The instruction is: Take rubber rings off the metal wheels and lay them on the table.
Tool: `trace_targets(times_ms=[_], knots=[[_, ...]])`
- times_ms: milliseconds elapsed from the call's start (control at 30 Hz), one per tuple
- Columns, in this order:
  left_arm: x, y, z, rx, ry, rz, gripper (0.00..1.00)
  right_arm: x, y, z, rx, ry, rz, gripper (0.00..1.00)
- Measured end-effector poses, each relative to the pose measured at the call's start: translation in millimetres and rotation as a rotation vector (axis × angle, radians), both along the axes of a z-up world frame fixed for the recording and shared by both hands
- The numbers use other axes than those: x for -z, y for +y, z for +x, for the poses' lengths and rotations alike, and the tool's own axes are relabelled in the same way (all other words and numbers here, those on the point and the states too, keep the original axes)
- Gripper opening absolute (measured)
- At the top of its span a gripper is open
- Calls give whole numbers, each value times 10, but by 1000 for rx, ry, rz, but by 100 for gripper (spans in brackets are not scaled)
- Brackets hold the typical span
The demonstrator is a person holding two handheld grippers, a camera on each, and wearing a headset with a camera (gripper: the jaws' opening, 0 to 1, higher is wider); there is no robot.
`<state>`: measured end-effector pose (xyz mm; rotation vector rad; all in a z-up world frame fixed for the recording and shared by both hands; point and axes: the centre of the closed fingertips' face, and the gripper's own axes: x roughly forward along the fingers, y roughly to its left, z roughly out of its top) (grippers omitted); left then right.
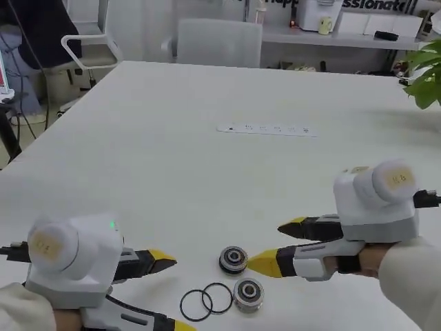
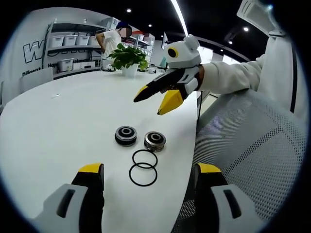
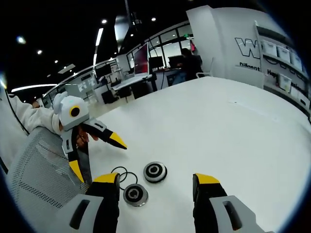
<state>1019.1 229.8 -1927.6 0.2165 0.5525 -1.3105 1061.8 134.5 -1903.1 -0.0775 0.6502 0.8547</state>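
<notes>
White table [image 1: 207, 158] in an open office, a chair [image 1: 219, 43] at its far edge, a plant [image 1: 424, 72] at right; near the front edge sit a dark-rimmed wheel [image 1: 233, 258] and a bare wheel [image 1: 248, 292] with two overlapping rubber rings [image 1: 207, 301] just beside the latter. Left gripper [image 1: 173, 293] and right gripper [image 1: 270, 244] flank the wheels above the surface, tips pointing inward; both sets of jaws spread apart, holding nothing.

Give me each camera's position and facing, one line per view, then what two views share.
Head view: on the person's head, looking forward and down at the table; left tool, right tool and pale sleeves show.
Left gripper view: rides the left tool, looking along its jaws toward the right tool and its sleeve.
Right gripper view: rides the right tool, looking across at the left tool.
Shared: both gripper views frame the two wheels and two loose rings.
</notes>
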Motion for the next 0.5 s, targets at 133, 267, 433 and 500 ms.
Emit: trace_targets(times_ms=[133, 267, 433, 500], knots=[[-64, -27, 14, 0, -8, -13, 75, -1, -53, 8, -11, -15, -15, 58], [-175, -54, 34, 8, -30, -20, 75, 31, -123, 10, -25, -26, -57, 57], [-476, -159, 64, 25, -38, -87, 76, 67, -201, 16, -26, -32, -91, 55], [-566, -194, 62, 52, -55, -79, 76, 69, -208, 17, -25, -32, -93, 54]])
